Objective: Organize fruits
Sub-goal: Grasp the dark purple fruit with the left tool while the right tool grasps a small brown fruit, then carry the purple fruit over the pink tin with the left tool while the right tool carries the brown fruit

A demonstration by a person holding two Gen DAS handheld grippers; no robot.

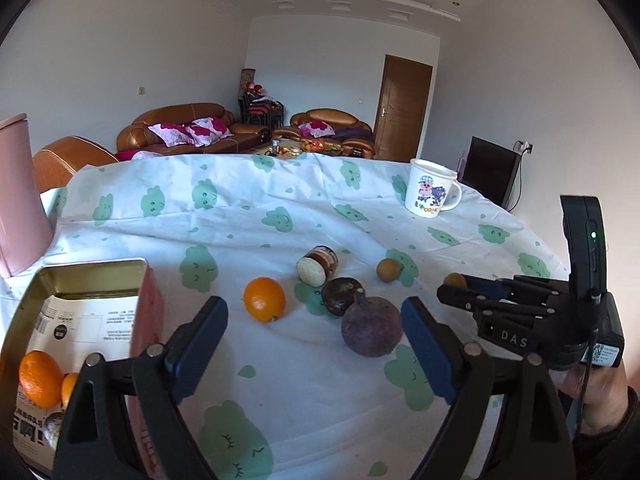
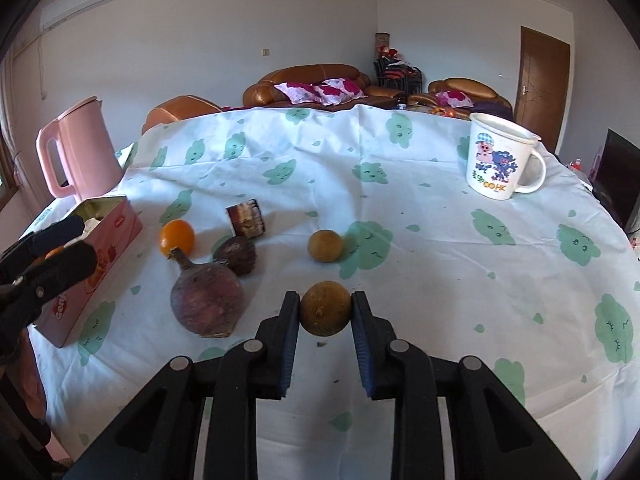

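My right gripper (image 2: 326, 308) is shut on a small brown round fruit (image 2: 325, 309) just above the tablecloth; it also shows at the right of the left wrist view (image 1: 460, 292). A second brown fruit (image 2: 325, 245) lies behind it. My left gripper (image 1: 314, 332) is open and empty, near an orange (image 1: 264, 299), a dark round fruit (image 1: 342, 295) and a big purple fruit (image 1: 372, 327). A pink tin box (image 1: 24, 320) at the left holds two oranges (image 1: 40, 378).
A small jar (image 1: 317, 269) lies on its side behind the fruits. A white cartoon mug (image 2: 500, 160) stands at the back right. A pink kettle (image 2: 80, 148) stands at the back left. The table has a white cloth (image 2: 440, 280) with green prints.
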